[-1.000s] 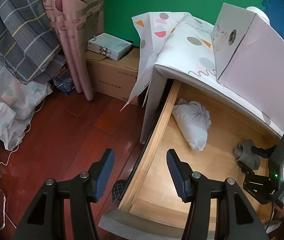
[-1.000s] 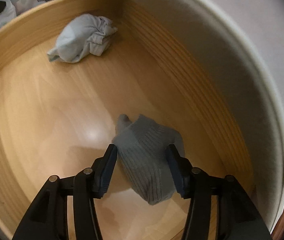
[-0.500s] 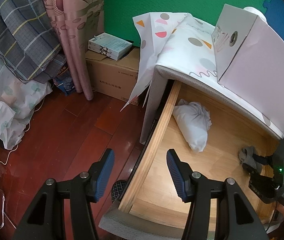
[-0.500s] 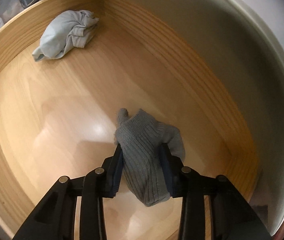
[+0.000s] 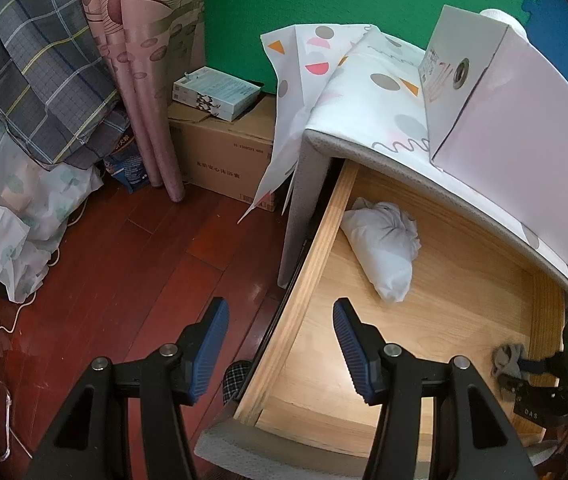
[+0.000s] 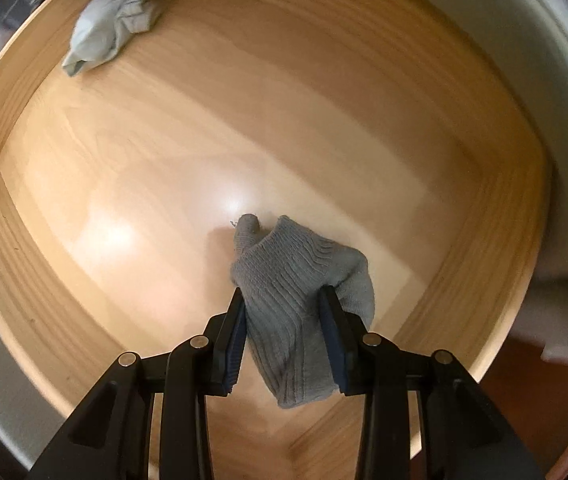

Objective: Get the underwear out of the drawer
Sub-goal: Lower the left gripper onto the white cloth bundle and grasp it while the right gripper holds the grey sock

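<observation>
The wooden drawer (image 5: 315, 264) stands pulled out of the grey cabinet. A grey ribbed piece of underwear (image 6: 291, 280) sits between the pads of my right gripper (image 6: 282, 292), which is shut on it and points straight down near the drawer's right corner. In the left wrist view that grey bundle (image 5: 505, 354) shows at the far right, with the right gripper (image 5: 513, 372) on it. A white bundled garment (image 5: 383, 248) lies at the back left of the drawer (image 6: 24, 240), also seen as the white garment (image 6: 112, 40). My left gripper (image 5: 280, 306) hangs open and empty above the drawer's left wall.
A white carton (image 5: 503, 120) and a patterned cloth (image 5: 363, 92) cover the cabinet top. Left of the cabinet are a cardboard box (image 5: 224, 160), a pink curtain (image 5: 144, 80) and piled bedding (image 5: 24, 80) on the red wood floor (image 5: 144, 280). A checked slipper (image 5: 236, 376) shows by the drawer front.
The right gripper's fingers closed onto the grey underwear, then carried it toward the drawer's near right corner while rolling. The left gripper stayed still.
</observation>
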A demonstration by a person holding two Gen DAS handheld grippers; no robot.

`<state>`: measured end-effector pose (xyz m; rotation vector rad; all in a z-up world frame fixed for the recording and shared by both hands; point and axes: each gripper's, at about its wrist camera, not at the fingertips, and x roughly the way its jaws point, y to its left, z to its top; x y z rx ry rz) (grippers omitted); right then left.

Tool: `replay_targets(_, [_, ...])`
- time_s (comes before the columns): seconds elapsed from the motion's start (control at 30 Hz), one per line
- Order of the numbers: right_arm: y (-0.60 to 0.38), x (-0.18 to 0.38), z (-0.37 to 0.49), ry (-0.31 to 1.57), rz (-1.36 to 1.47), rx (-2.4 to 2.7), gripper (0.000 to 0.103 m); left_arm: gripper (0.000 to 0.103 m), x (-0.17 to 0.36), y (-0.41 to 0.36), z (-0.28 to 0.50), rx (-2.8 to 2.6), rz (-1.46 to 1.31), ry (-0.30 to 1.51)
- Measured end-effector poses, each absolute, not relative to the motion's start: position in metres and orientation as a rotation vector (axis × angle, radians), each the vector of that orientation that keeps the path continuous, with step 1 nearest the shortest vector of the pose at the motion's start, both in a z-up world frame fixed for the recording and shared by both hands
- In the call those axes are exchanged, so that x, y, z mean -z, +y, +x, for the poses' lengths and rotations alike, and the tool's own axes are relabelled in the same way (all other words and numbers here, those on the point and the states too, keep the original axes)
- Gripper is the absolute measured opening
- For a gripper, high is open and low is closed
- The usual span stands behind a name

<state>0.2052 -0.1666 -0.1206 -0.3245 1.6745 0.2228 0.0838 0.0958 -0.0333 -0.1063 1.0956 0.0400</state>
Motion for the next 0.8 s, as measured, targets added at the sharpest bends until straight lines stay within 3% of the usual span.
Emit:
replay_targets(0.27, [-0.184, 0.13, 0.182, 1.818, -0.148, -0.095, 0.034, 0.056, 0.033, 0.088, 0.084, -0.012, -0.08, 1.094])
replay_targets(0.57, [-0.206, 0.134, 0.143, 1.788, -0.058, -0.023, 0.035, 0.056, 0.03, 0.061, 0.093, 0.16, 0.028, 1.093])
replay_targets(0.8, [-0.205, 0.134, 0.129, 1.716, -0.064, -0.001, 0.035, 0.056, 0.035, 0.013, 0.095, 0.267, 0.538, 0.922])
